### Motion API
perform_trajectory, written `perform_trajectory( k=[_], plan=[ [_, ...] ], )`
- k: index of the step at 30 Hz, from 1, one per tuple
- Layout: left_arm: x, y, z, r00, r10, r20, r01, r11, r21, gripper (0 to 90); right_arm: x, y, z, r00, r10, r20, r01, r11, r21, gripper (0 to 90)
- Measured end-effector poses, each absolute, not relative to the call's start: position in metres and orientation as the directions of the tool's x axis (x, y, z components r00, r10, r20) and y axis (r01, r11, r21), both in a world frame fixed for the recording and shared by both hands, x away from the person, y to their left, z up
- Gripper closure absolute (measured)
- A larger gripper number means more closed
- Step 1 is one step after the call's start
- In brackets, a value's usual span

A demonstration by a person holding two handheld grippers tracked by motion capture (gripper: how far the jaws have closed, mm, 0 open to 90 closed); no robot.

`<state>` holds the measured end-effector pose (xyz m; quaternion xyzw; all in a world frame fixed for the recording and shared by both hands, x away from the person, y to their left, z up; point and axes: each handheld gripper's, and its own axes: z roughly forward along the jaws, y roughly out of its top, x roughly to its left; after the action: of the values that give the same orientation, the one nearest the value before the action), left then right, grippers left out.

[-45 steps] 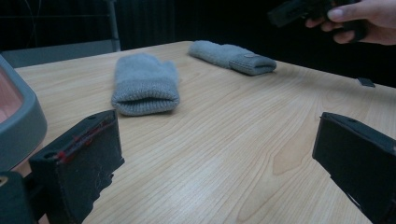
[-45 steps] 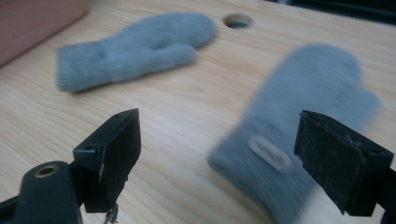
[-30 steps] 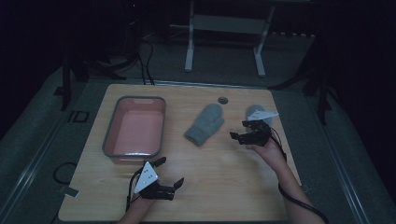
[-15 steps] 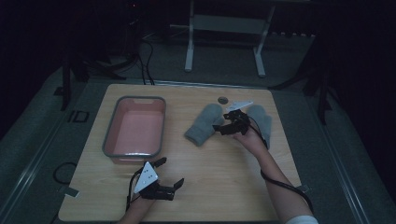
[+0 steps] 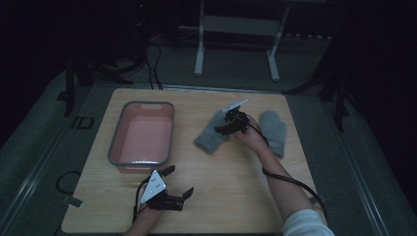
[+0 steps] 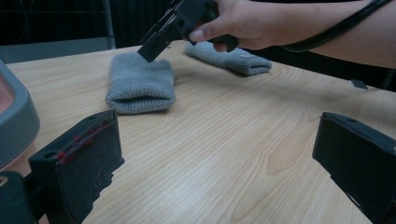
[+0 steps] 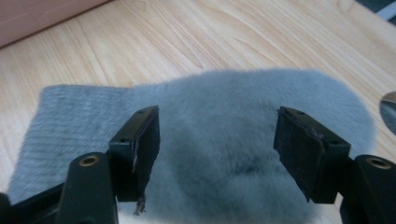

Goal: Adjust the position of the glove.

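At the bottom of the high view, left of centre, the left gripper (image 5: pixel 178 188) hovers low over the tabletop (image 5: pixel 231 196) with its jaws spread wide and nothing between them. Just above it in the frame sits one pink tub (image 5: pixel 114 150) with a grey rim, at centre left. Farther up, right of centre, the right gripper (image 5: pixel 225 127) is poised over the near mitten (image 5: pixel 207 137), one of two grey mittens; the far mitten (image 5: pixel 273 132) lies just right of the hand, apart from the first.

The right gripper view adds what the high view cannot: both jaws stand well apart above the fuzzy body of the near mitten (image 7: pixel 224 121), one to each side of it, with its ribbed cuff at the left of the frame; whether the pads touch the fabric cannot be told. The left gripper view shows the near mitten's open cuff (image 6: pixel 140 100) facing the camera, upper left, the right gripper (image 6: pixel 152 49) tilted down onto it, and the far mitten (image 6: pixel 233 58) behind the hand.
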<state>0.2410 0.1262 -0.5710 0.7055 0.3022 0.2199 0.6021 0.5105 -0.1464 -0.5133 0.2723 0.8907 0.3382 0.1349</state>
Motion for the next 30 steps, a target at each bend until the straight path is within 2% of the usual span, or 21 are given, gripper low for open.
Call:
perform_trajectory(
  k=[7,15,19,20,21,22,25,30],
  plan=[
    [0.241,0.127,-0.571,0.720,0.691,-0.057,0.163,-0.089,0.983,1.7,0.525,-0.140,-0.526,-0.820,0.571,-0.045,0.413,0.644,0.644,32.8],
    [0.241,0.127,-0.571,0.720,0.692,-0.057,0.164,-0.089,0.982,1.7,0.533,-0.140,-0.536,-0.830,0.558,-0.017,0.430,0.658,0.618,41.5],
    [0.241,0.127,-0.571,0.720,0.692,-0.057,0.164,-0.089,0.982,1.7,0.535,-0.142,-0.536,-0.832,0.555,-0.019,0.429,0.663,0.613,59.9],
    [0.241,0.127,-0.571,0.719,0.692,-0.056,0.163,-0.090,0.982,1.7,0.534,-0.142,-0.536,-0.835,0.550,-0.009,0.428,0.660,0.618,69.3],
    [0.241,0.127,-0.571,0.719,0.692,-0.056,0.163,-0.090,0.982,1.7,0.534,-0.142,-0.536,-0.835,0.550,-0.009,0.428,0.660,0.618,69.3],
    [0.241,0.127,-0.571,0.719,0.693,-0.056,0.163,-0.090,0.983,1.7,0.533,-0.143,-0.534,-0.841,0.541,-0.006,0.418,0.657,0.627,77.6],
    [0.241,0.127,-0.571,0.720,0.692,-0.059,0.165,-0.088,0.982,1.7,0.531,-0.144,-0.529,-0.847,0.532,-0.009,0.409,0.663,0.627,81.5],
    [0.241,0.127,-0.571,0.720,0.692,-0.059,0.165,-0.088,0.982,1.7,0.523,-0.149,-0.514,-0.870,0.493,-0.005,0.380,0.677,0.630,82.9]
  ],
)
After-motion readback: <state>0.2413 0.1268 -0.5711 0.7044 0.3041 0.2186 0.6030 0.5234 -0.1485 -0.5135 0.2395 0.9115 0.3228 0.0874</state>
